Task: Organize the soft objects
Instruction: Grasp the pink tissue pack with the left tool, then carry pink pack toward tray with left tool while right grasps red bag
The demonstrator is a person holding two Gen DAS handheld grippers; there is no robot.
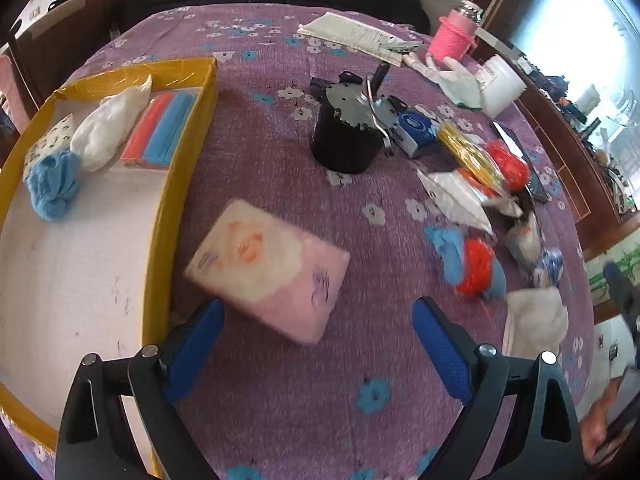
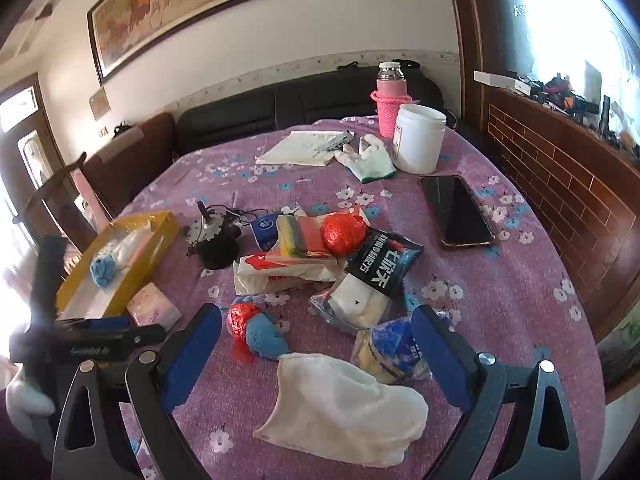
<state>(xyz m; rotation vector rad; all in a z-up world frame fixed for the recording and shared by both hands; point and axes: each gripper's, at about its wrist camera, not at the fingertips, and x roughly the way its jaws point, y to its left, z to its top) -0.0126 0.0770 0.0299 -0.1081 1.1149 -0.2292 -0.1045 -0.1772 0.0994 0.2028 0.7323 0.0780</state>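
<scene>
The yellow box [image 1: 172, 200] at the frame's left already holds a blue cloth [image 1: 52, 188], a white cloth [image 1: 106, 128] and a red-and-blue pack [image 1: 160, 132]. The pink tissue pack [image 1: 268, 268], white cloth [image 2: 344, 400] and scattered packets remain on the counter [image 2: 500, 300]. Both the left gripper [image 1: 318, 332] and right gripper [image 2: 316, 340] have jaws apart, empty.

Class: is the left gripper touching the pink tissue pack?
Apart. The left wrist view shows the tissue pack ahead of the open left gripper, cloth visible between pack and fingers.
</scene>
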